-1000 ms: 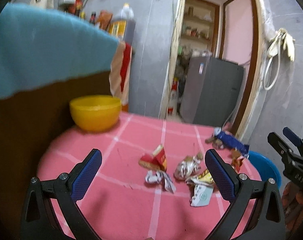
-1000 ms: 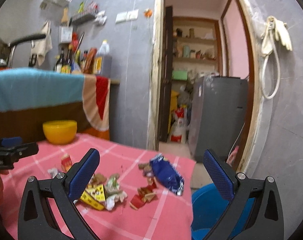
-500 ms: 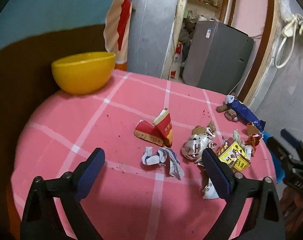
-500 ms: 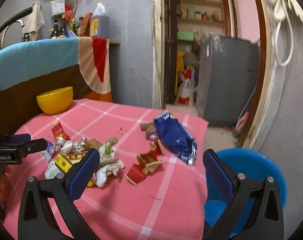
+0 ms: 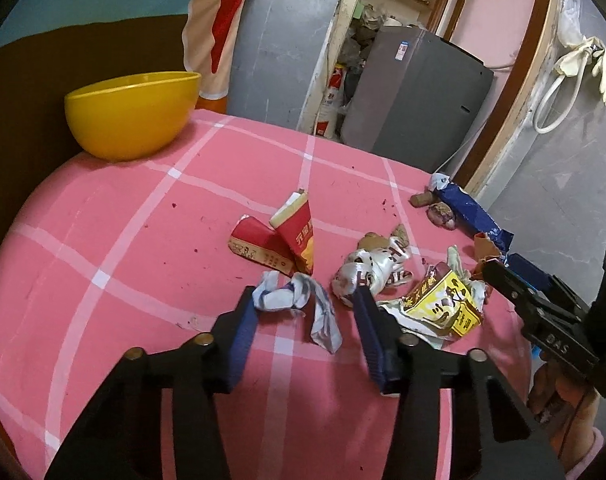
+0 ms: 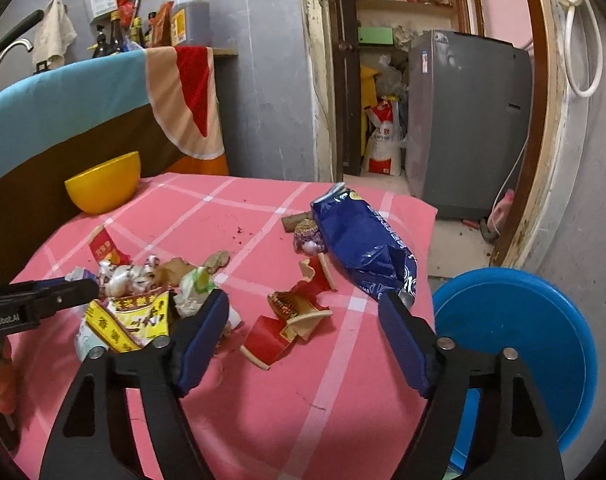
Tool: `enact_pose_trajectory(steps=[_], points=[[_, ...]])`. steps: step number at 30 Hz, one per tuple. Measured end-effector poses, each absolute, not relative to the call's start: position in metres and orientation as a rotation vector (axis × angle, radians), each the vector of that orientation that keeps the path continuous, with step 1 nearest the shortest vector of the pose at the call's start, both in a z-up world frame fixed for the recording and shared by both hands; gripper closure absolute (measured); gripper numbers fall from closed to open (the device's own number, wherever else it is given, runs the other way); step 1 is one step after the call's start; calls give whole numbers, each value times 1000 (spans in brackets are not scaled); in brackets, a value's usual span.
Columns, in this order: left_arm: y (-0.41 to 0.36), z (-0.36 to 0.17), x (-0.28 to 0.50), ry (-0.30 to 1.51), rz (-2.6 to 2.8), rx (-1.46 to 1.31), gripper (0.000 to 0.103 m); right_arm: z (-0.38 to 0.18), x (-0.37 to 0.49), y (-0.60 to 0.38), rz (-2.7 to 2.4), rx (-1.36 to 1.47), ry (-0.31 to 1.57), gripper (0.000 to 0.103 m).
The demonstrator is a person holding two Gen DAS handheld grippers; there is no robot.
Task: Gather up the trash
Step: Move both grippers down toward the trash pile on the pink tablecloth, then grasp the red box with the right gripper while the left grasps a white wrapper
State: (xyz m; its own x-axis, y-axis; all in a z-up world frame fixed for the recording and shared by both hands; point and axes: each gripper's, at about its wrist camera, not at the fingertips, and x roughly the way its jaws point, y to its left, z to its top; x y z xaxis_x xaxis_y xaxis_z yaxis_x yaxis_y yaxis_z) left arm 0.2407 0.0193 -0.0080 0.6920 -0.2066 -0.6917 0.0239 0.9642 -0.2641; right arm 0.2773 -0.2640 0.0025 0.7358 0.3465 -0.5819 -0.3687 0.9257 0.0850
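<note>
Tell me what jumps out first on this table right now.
A litter of wrappers sprawls across the pink checked tablecloth, the large blue snack bag near its far right edge. A yellow bowl sits alone at the far left corner, and a blue bin waits below the right edge.

Yellow bowl (image 5: pixel 133 118) near grey appliance (image 6: pixel 467 120), hanging gloves (image 5: pixel 591 62).

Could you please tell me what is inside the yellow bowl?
Only the yellow bowl's outside and a strip of bare inner wall near the rim show in both views. Its bottom is hidden by the near wall, so whether it holds anything cannot be told.
</note>
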Motion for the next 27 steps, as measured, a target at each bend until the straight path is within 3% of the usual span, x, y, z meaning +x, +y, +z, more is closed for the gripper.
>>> enact_pose_trajectory(steps=[13, 18, 27], points=[[22, -10, 242, 811, -119, -263, 82, -7, 278, -259, 400, -79, 657, 55], [19, -8, 238, 809, -119, -274, 82, -6, 276, -259, 410, -66, 655, 76], [12, 5, 223, 743, -108, -264, 83, -3, 267, -264, 445, -9, 637, 80]])
